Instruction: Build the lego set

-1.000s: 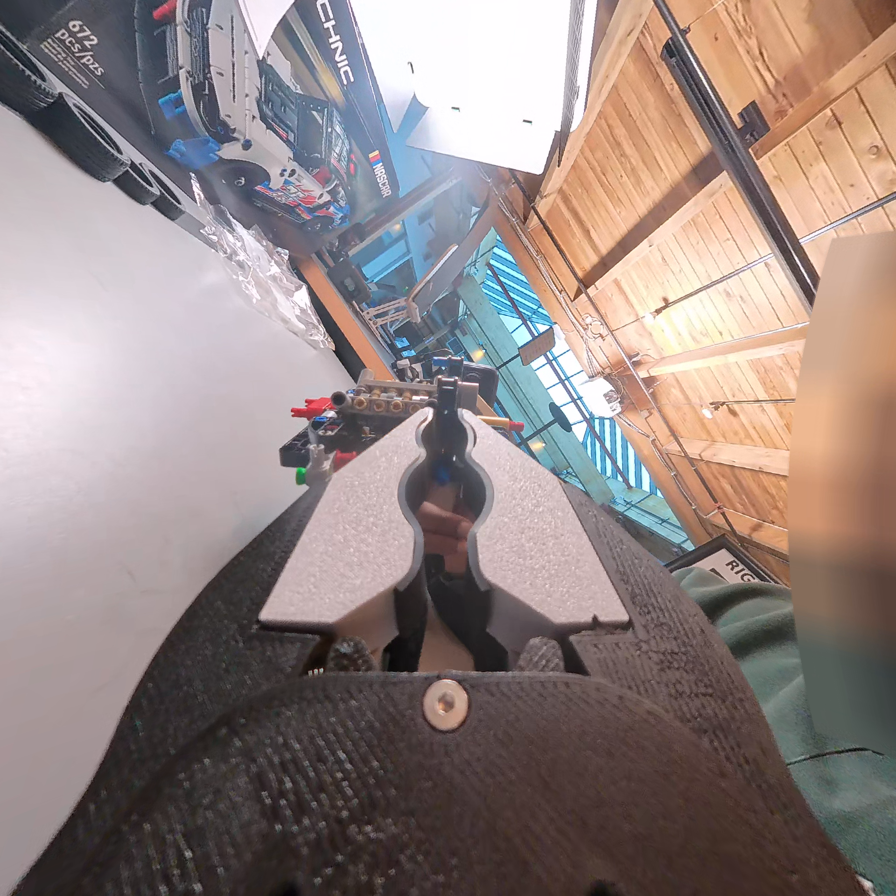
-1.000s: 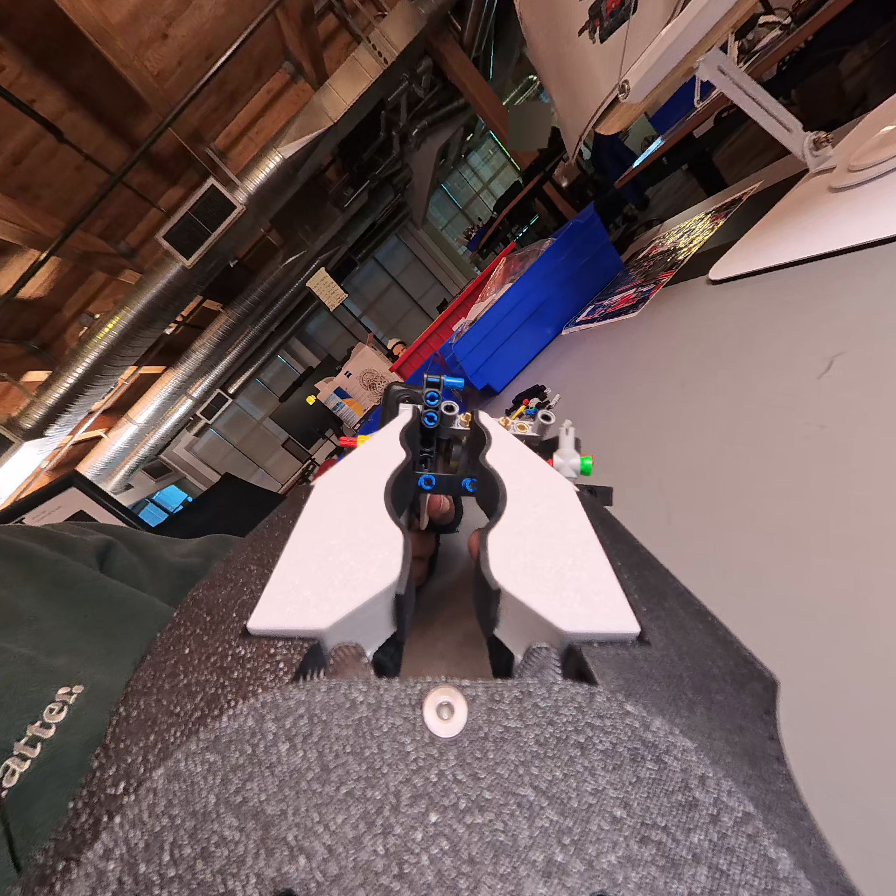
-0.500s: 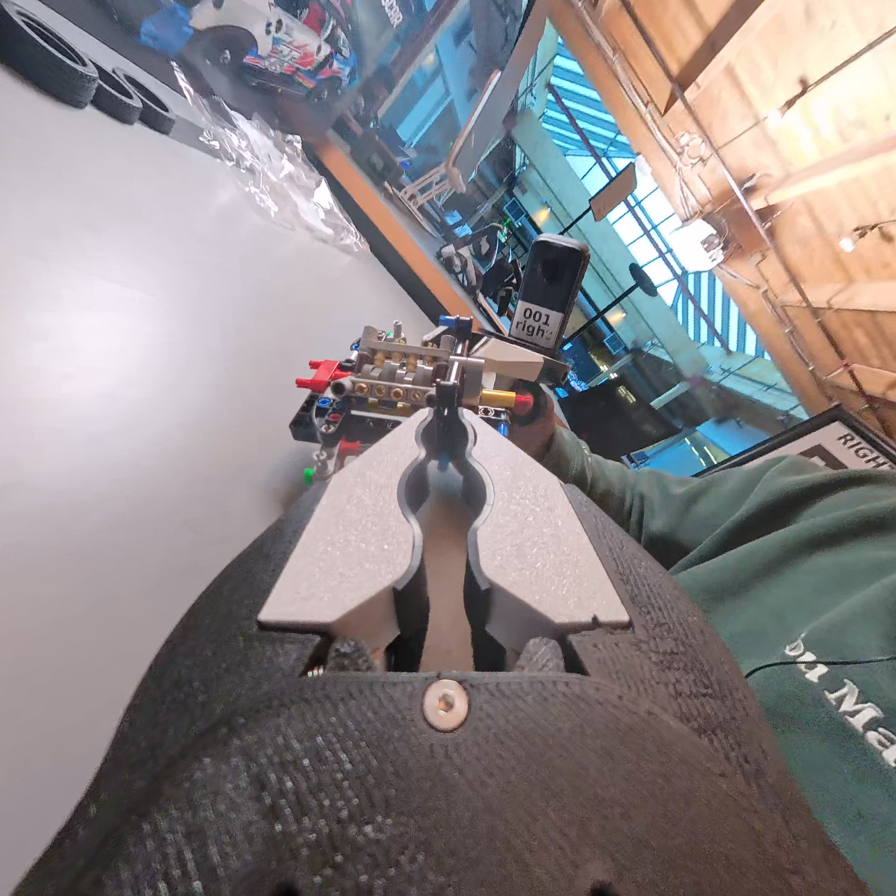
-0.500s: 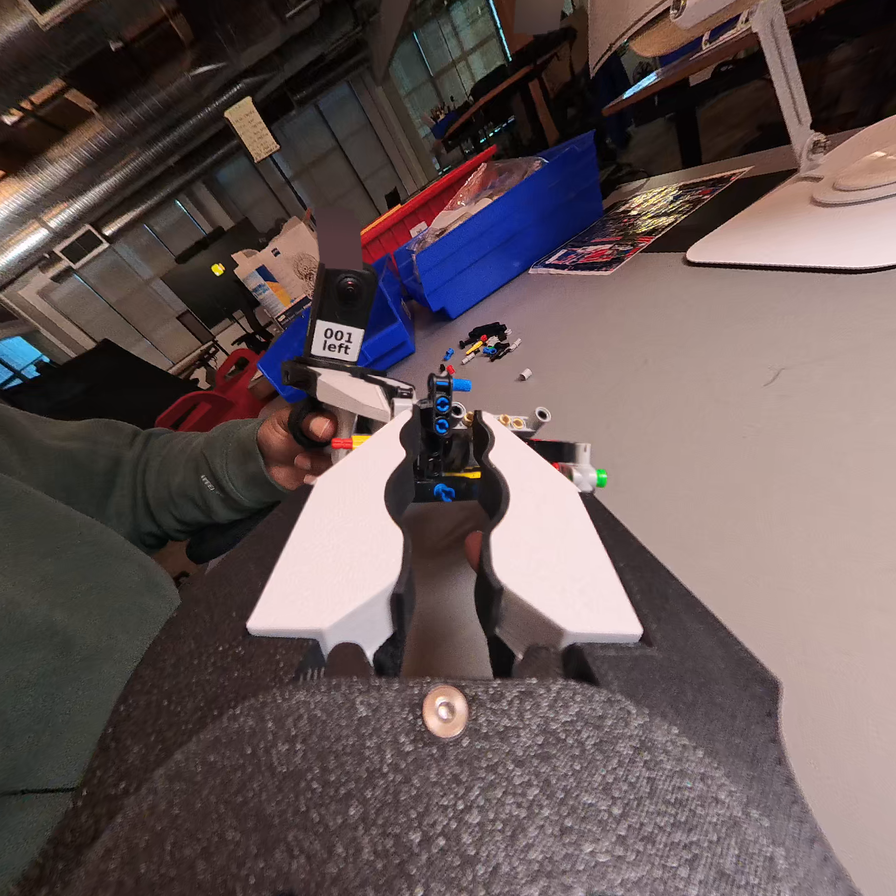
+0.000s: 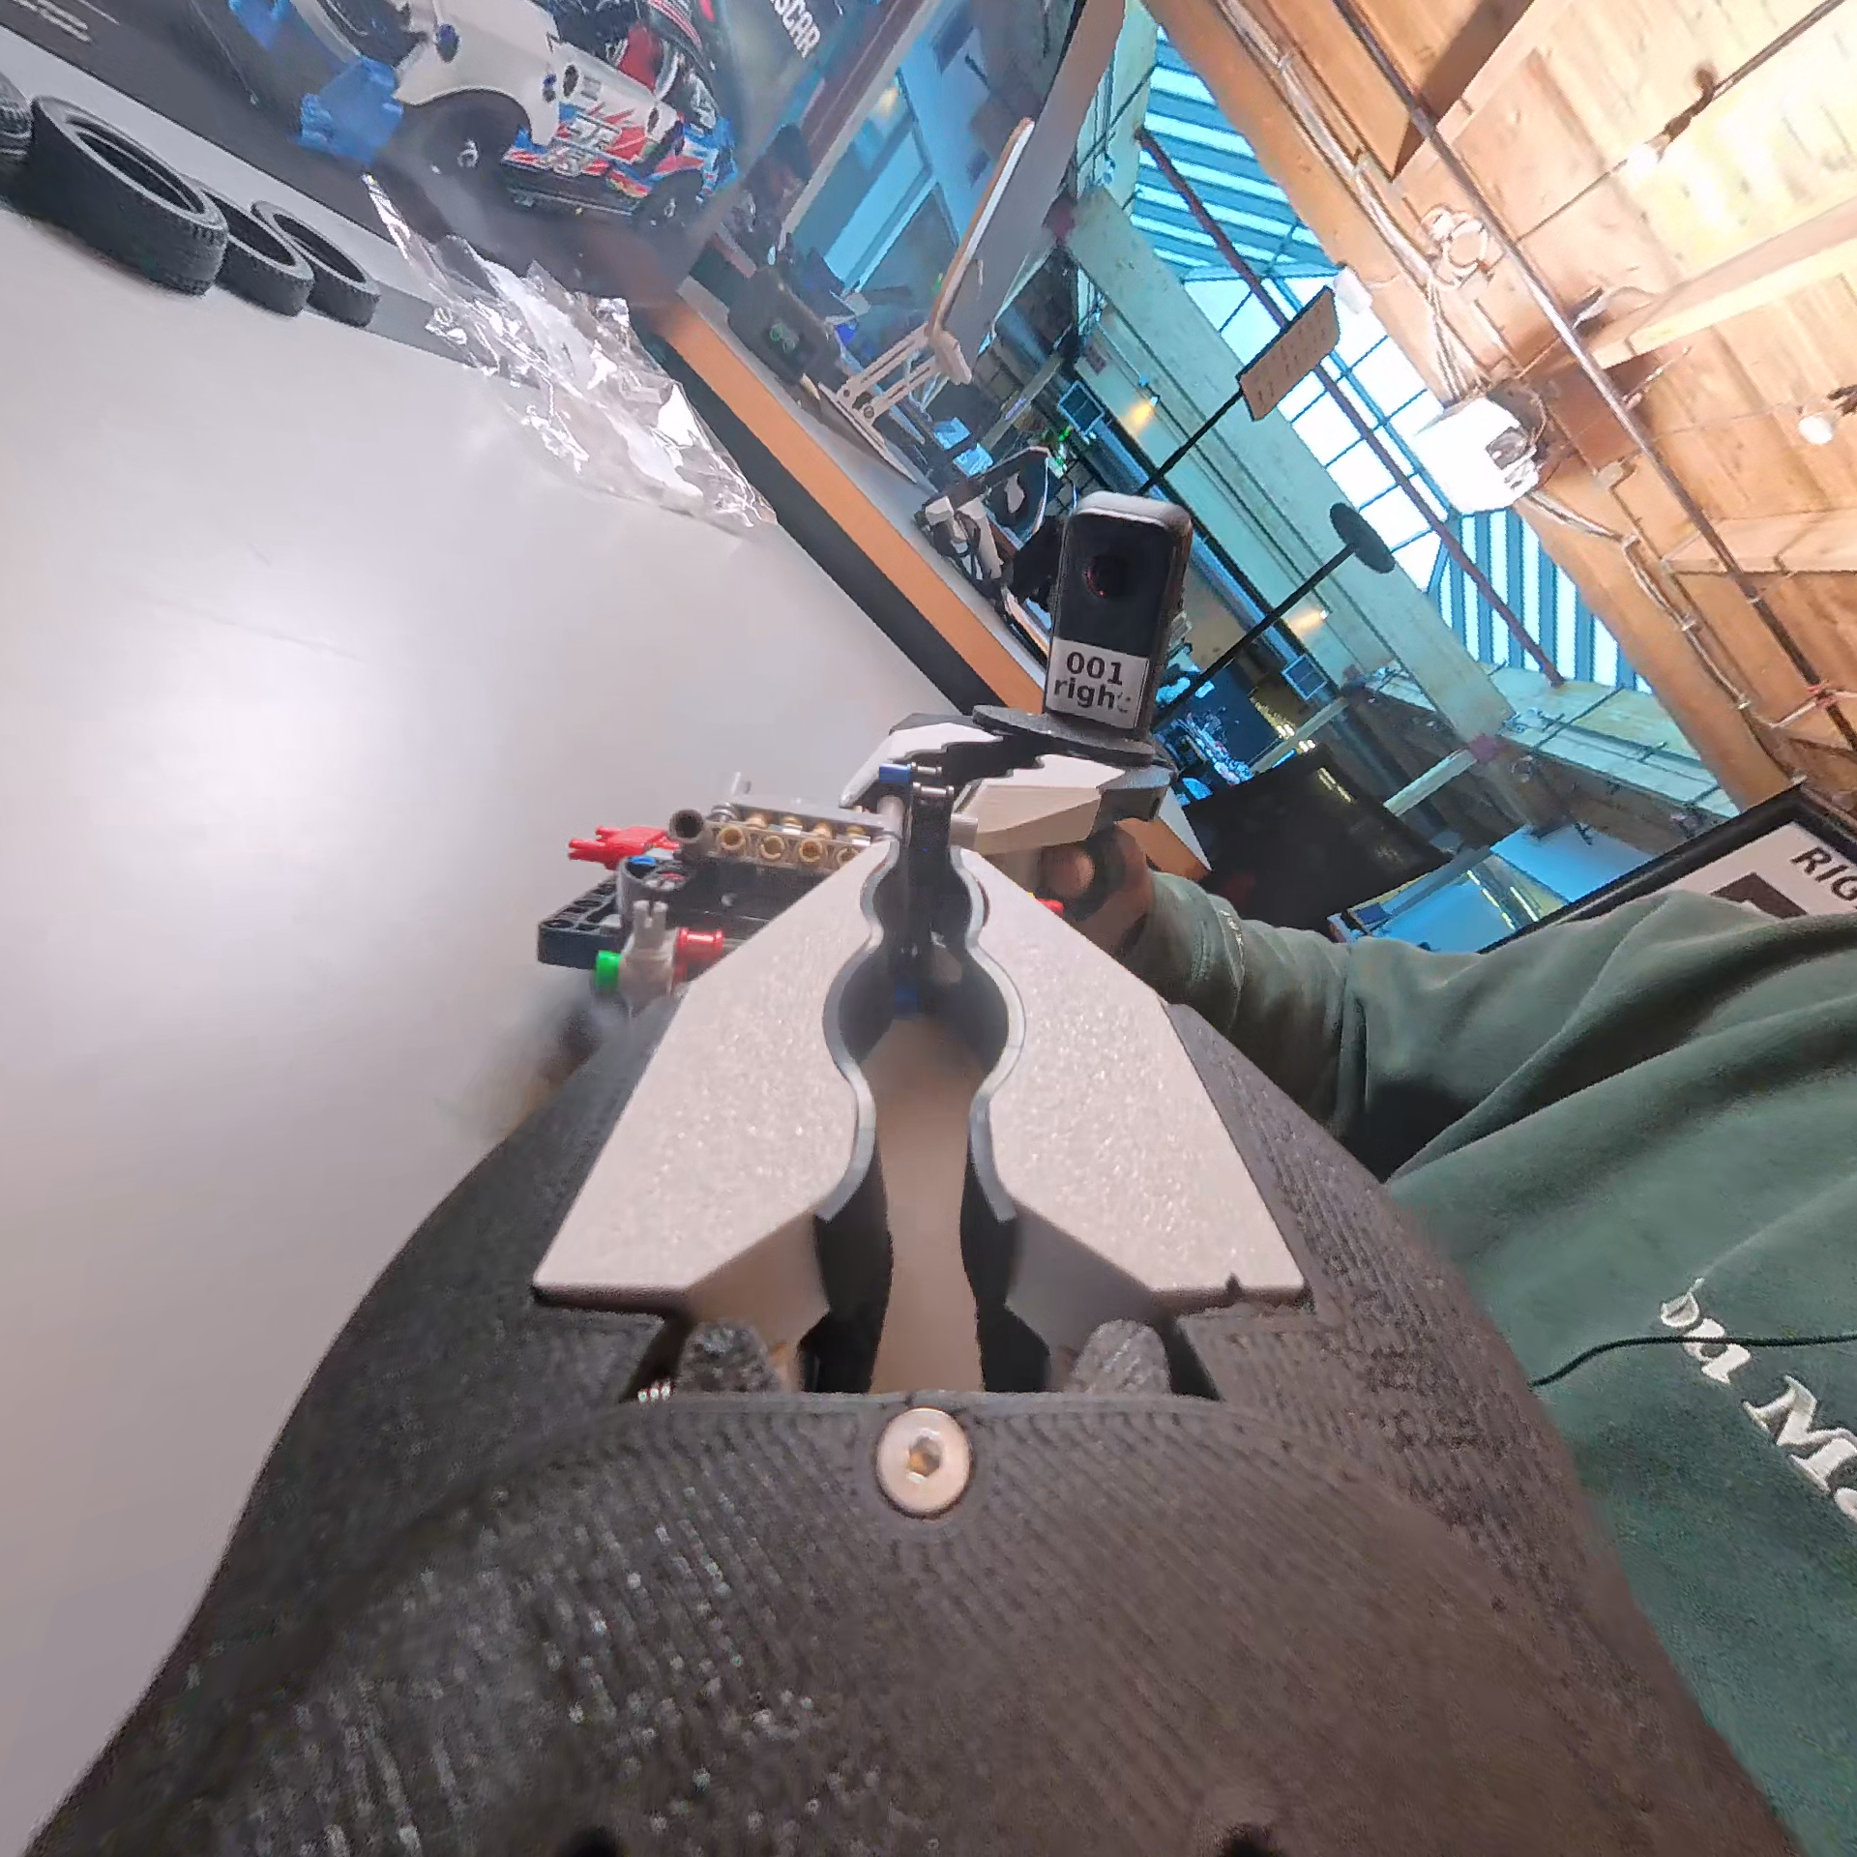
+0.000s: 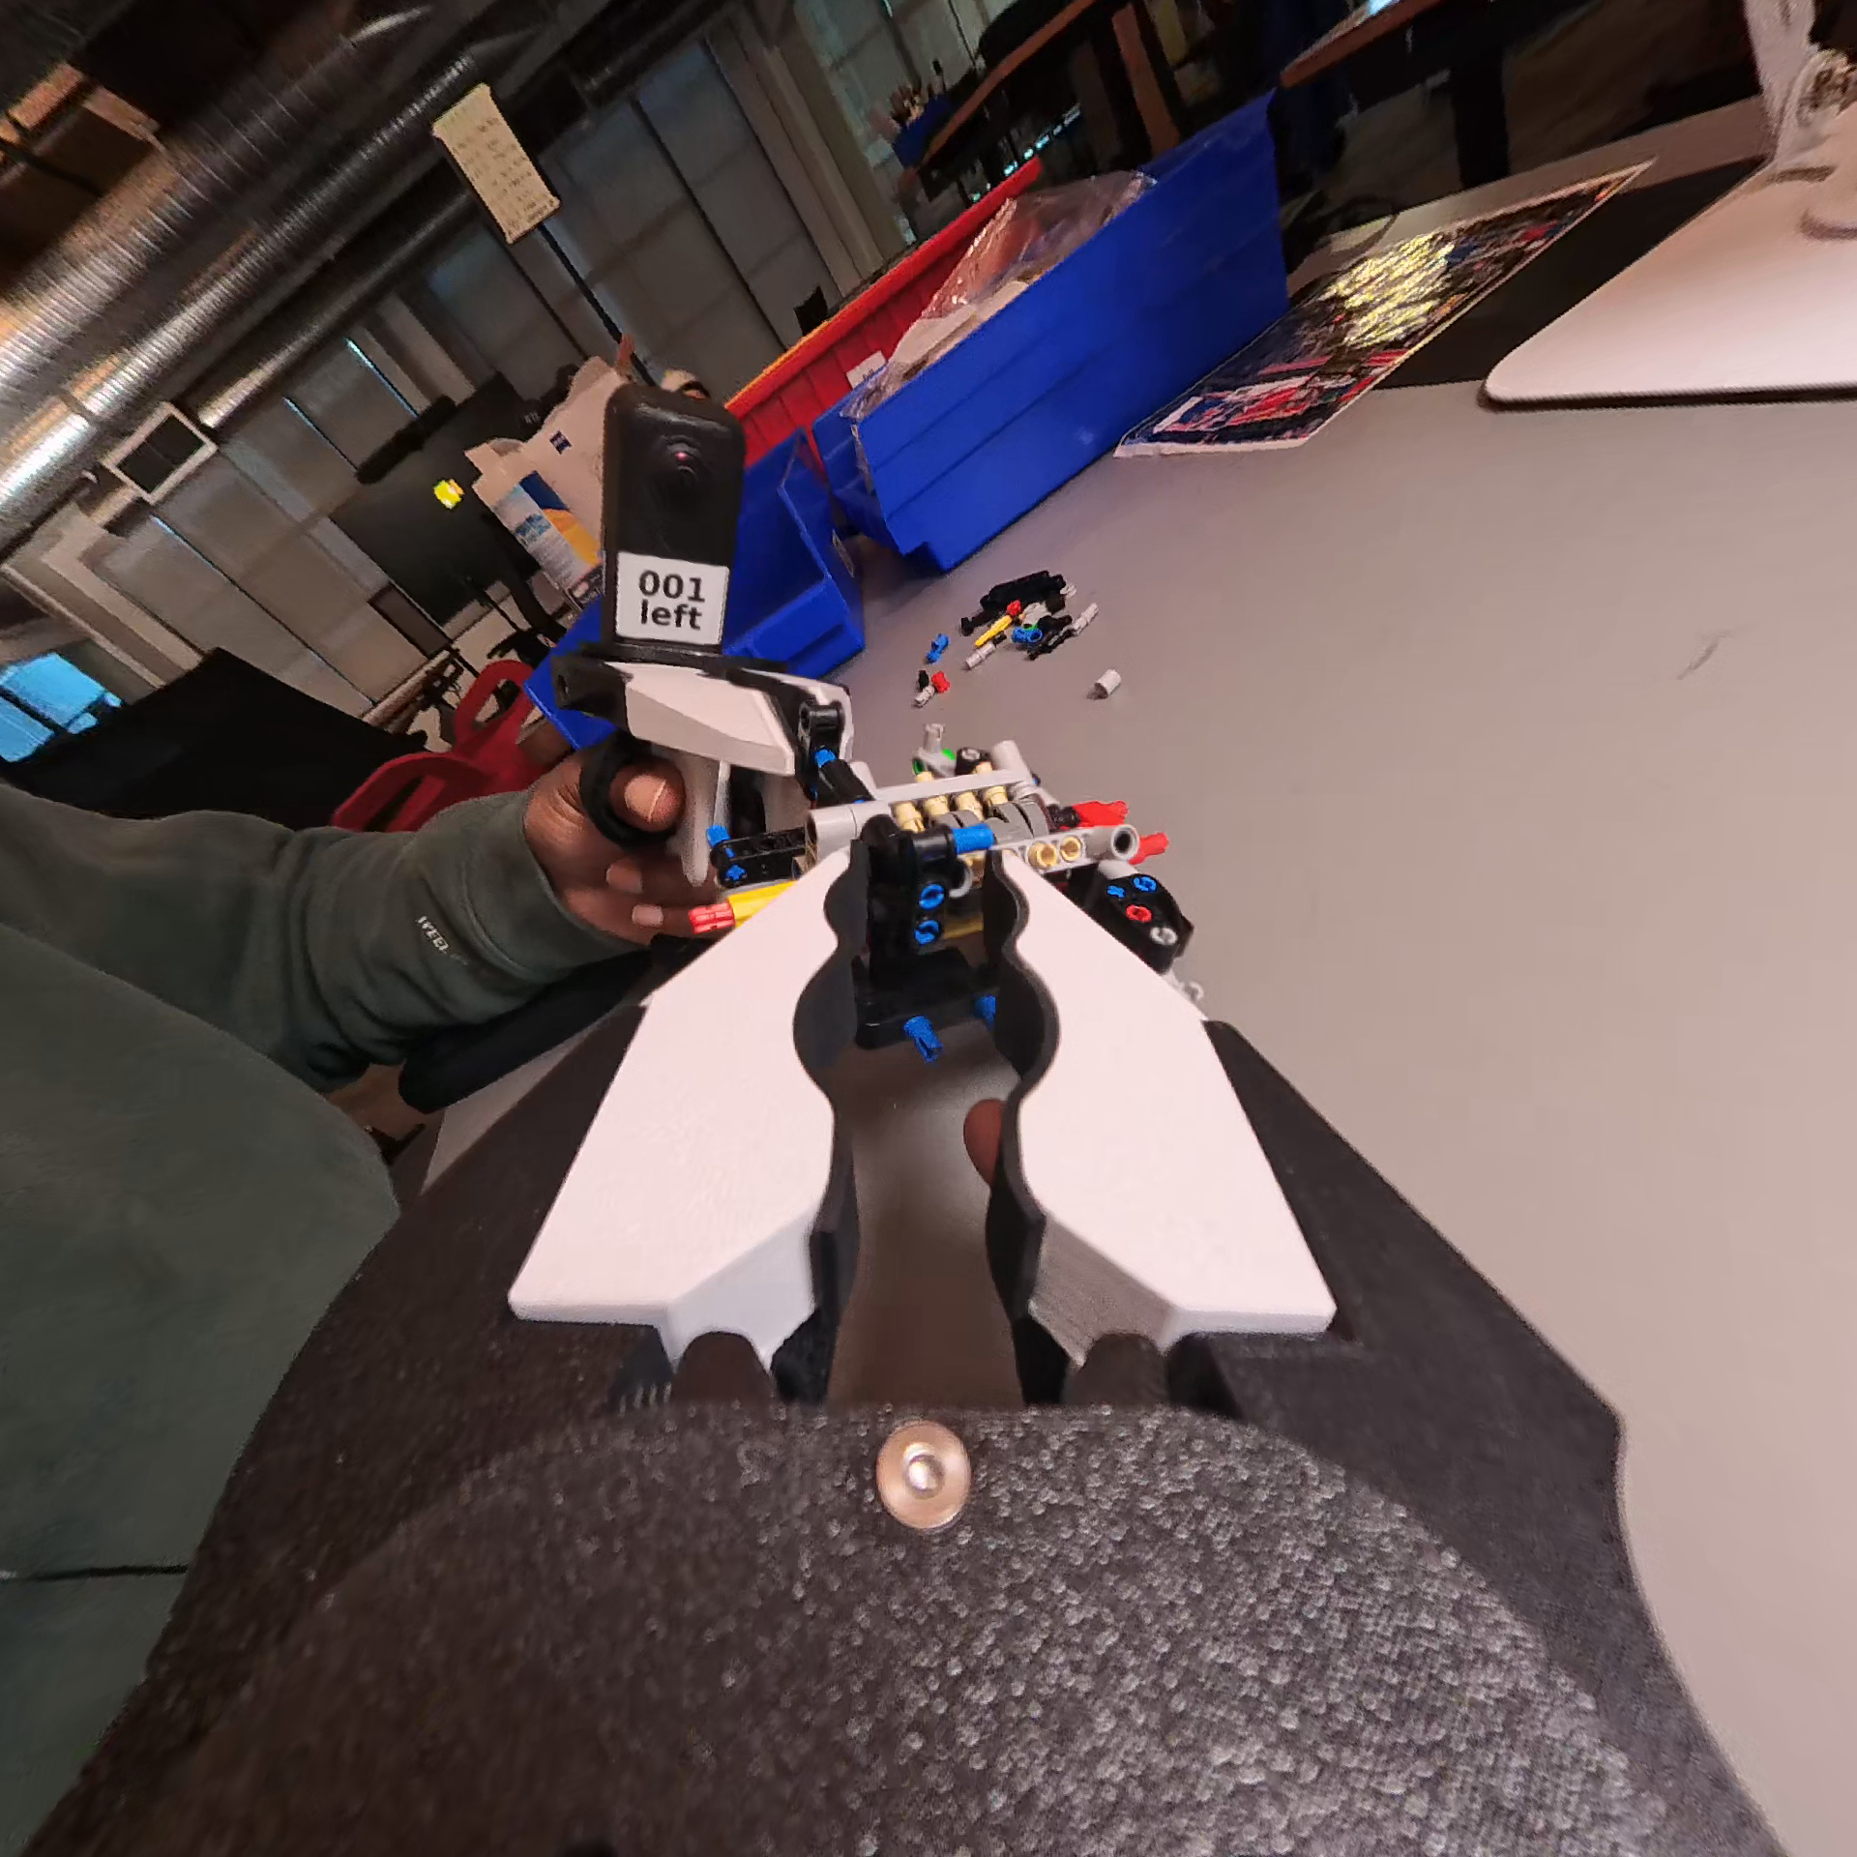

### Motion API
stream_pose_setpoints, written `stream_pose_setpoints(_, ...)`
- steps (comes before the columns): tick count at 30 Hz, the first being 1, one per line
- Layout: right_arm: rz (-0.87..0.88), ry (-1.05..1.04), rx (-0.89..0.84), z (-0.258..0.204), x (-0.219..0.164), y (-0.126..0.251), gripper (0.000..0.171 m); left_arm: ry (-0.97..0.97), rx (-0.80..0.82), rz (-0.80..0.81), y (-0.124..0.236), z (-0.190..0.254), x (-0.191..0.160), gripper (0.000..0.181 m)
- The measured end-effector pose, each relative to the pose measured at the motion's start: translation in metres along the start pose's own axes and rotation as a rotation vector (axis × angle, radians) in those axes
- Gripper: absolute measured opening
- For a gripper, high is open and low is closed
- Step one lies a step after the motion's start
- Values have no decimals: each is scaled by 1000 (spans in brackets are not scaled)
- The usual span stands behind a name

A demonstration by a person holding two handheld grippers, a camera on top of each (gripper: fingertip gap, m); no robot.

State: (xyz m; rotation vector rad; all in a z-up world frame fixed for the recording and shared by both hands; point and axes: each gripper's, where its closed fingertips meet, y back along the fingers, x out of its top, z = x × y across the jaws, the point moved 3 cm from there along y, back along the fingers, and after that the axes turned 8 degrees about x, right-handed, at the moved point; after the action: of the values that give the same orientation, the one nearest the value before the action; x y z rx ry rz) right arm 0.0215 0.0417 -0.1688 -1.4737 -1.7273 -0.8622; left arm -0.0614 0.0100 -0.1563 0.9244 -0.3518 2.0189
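Both wide-angle views bend straight lines toward the edges; the left wrist view is bright, with daylight through blue-tinted windows (image 5: 1427,332) and warm lamps on the wooden ceiling (image 5: 1658,201); its white table (image 5: 251,653) glares softly; the right wrist view is dimmer, its grey table (image 6: 1507,754) evenly lit; far corners are smeared by motion blur.

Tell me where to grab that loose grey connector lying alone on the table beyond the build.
Judging from the right wrist view, the grey connector is a short stubby cylinder lying apart from the scattered loose parts, with bare table around it. Probably best to come straight down from above and close the fingers across its round sides. It is too small to tell which way its axis points.
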Motion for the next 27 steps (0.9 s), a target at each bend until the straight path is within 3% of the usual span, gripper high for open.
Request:
stream_pose_setpoints(8,-19,4,-4,0,-3,0,21,-49,13,-35,1,-1,-7,5)
stream_pose_setpoints(22,-47,6,-44,3,-7,-2,21,-63,51,39,-2,-5,-4,5)
stream_pose_setpoints(27,-29,26,-57,9,0,4,21,-142,122,-69,-7,-12,-10,6)
